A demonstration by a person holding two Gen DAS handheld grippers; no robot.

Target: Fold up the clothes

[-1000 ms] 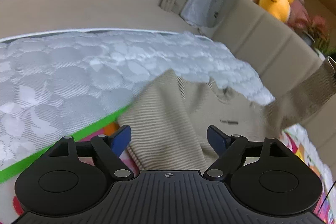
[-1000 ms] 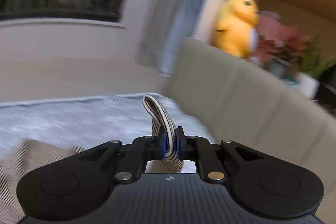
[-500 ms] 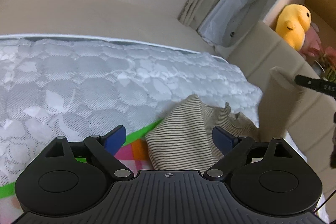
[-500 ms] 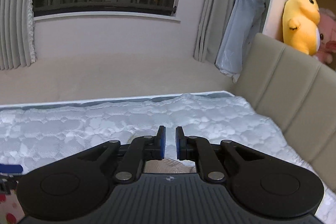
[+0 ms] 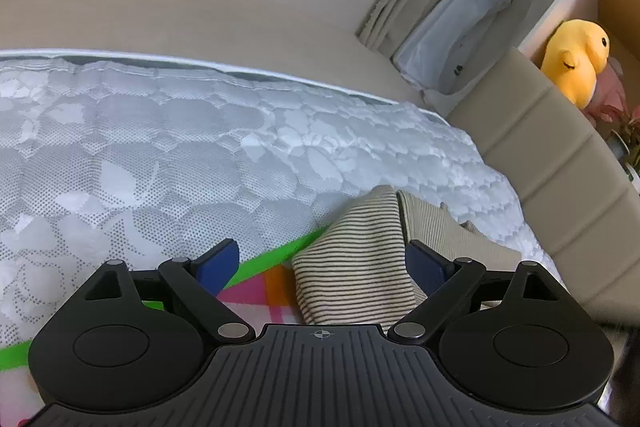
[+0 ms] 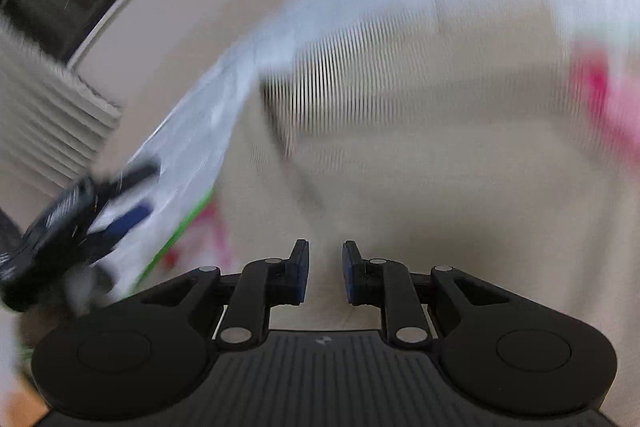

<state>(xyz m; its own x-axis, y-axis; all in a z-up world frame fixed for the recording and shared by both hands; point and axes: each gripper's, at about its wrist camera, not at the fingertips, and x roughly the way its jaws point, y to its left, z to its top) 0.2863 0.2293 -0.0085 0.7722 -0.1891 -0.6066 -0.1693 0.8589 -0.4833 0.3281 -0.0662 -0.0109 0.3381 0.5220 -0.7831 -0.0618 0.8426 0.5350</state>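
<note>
A beige striped sweater [image 5: 360, 259] lies crumpled on the bed, part on a bright patterned blanket [image 5: 256, 287] with a green edge. My left gripper [image 5: 322, 263] is open and empty, its fingers either side of the sweater's near fold. In the blurred right wrist view the sweater [image 6: 400, 131] fills the middle. My right gripper [image 6: 325, 271] is slightly open and empty above it. The left gripper [image 6: 80, 211] shows at the left of that view.
A white quilted mattress [image 5: 160, 155] spreads to the left and back. A beige padded headboard [image 5: 560, 187] stands at the right with a yellow plush toy [image 5: 576, 63] behind it. A wall, curtains and a window are beyond the bed.
My right gripper let go of the striped sleeve, opened a little and swung down fast towards the sweater. The sweater dropped into a heap. My left gripper stayed open.
</note>
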